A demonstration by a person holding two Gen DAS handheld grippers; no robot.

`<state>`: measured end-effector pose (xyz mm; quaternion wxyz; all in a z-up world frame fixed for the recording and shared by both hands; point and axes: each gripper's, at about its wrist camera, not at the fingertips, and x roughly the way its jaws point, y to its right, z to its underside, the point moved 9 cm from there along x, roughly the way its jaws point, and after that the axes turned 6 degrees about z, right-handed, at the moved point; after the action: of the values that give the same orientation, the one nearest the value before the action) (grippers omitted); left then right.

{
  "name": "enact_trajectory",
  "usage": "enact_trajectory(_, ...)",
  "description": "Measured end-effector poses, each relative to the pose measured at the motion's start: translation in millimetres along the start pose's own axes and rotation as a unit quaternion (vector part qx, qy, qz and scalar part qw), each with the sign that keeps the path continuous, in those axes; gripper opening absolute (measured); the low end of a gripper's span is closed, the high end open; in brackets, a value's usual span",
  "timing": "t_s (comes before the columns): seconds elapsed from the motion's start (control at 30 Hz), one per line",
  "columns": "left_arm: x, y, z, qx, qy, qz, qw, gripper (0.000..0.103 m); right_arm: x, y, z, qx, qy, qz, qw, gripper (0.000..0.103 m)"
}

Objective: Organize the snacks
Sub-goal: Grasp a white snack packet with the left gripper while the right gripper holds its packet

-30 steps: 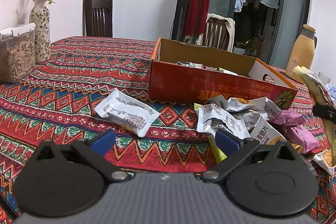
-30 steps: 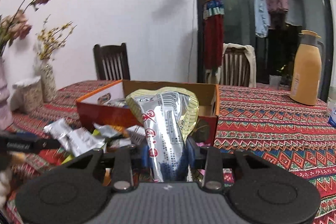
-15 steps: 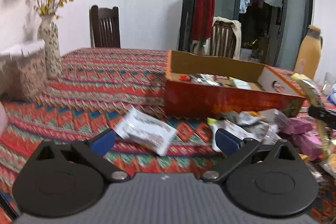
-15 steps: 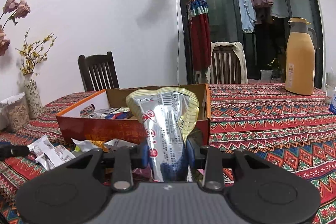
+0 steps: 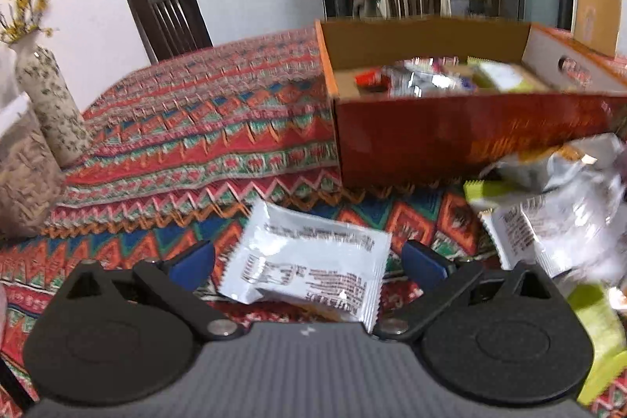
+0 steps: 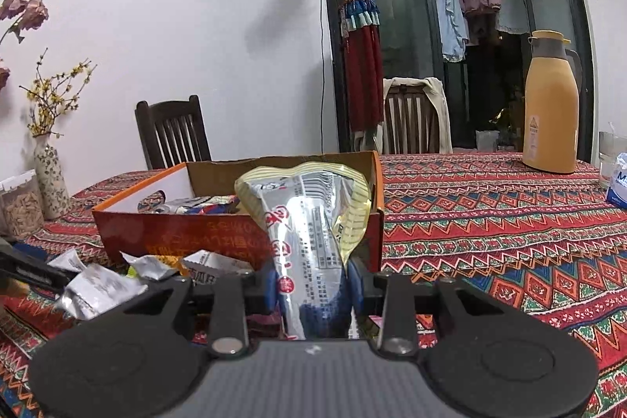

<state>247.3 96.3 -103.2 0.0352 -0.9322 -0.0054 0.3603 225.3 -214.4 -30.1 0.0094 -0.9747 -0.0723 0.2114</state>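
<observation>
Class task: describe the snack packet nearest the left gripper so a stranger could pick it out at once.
Start at the orange cardboard box on the patterned tablecloth. In front of its left corner lies a flat white packet, between the left gripper fingers. Unlike the crumpled heap beside it, it lies alone.

Bare patterned tablecloth (image 5: 203, 143) lies open left of the orange box (image 5: 450, 140), while a heap of wrappers (image 5: 556, 206) crowds its front wall; a vase (image 5: 51, 104) and lidded container (image 6: 19, 206) block the far-left edge.
</observation>
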Motion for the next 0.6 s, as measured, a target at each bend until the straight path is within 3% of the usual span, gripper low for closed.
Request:
enact_trajectory(0.27,4.8,-4.4,0.9,-0.029,-0.003,0.027,0.9992,0.102,1.3,-2.5,-2.2,0.000,-0.001,-0.004,1.000,0.034)
enact_trajectory(0.43,-1.7,3.0,0.2,-0.020,0.015,0.039,0.9989,0.077,0.1,-1.6,-0.6,0.001,0.002,-0.005,1.000,0.034)
enact_trajectory(0.6,-9.8,20.5,0.5,0.005,0.028,0.053,0.9982,0.025,-1.3,-1.3,-0.3,0.001,0.005,-0.009,1.000,0.034)
